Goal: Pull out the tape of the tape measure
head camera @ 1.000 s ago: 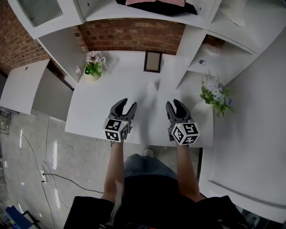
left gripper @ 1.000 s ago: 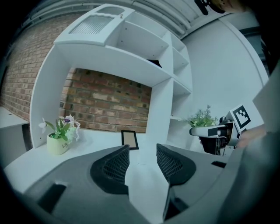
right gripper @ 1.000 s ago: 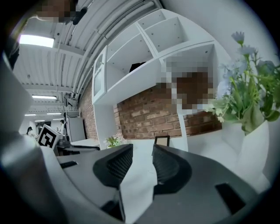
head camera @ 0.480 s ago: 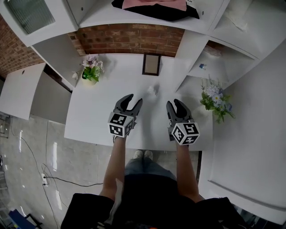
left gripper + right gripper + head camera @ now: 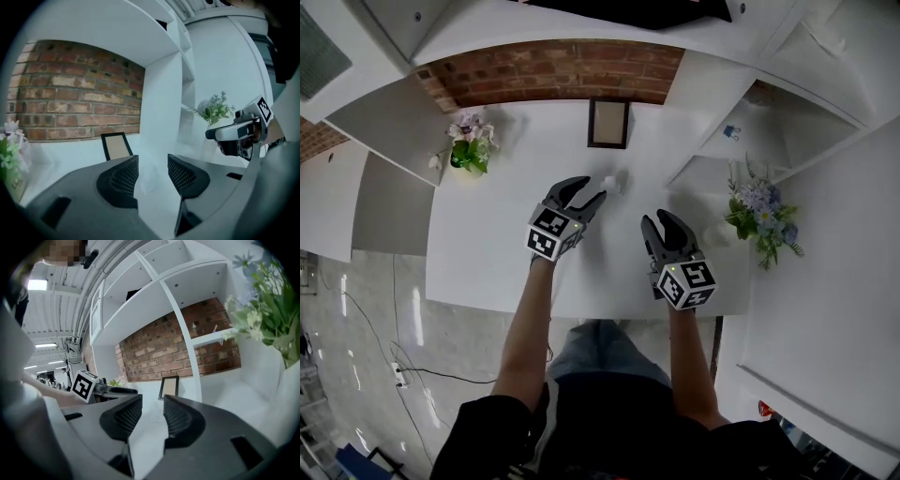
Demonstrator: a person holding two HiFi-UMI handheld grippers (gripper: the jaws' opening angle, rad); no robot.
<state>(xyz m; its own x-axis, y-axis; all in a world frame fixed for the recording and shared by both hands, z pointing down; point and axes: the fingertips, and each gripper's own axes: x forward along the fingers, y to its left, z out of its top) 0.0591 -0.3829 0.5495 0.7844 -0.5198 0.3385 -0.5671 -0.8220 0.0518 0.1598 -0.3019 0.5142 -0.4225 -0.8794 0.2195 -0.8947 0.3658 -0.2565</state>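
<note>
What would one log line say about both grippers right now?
left gripper: open, aimed at small white object | right gripper: open, empty | object: on table, not gripped

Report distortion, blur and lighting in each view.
Head view: wide-angle bending at the edges, even light; the small white object barely stands out from the white table. Left gripper view: fisheye, dark corners, bluish cast. Right gripper view: fisheye, near flowers blurred.
</note>
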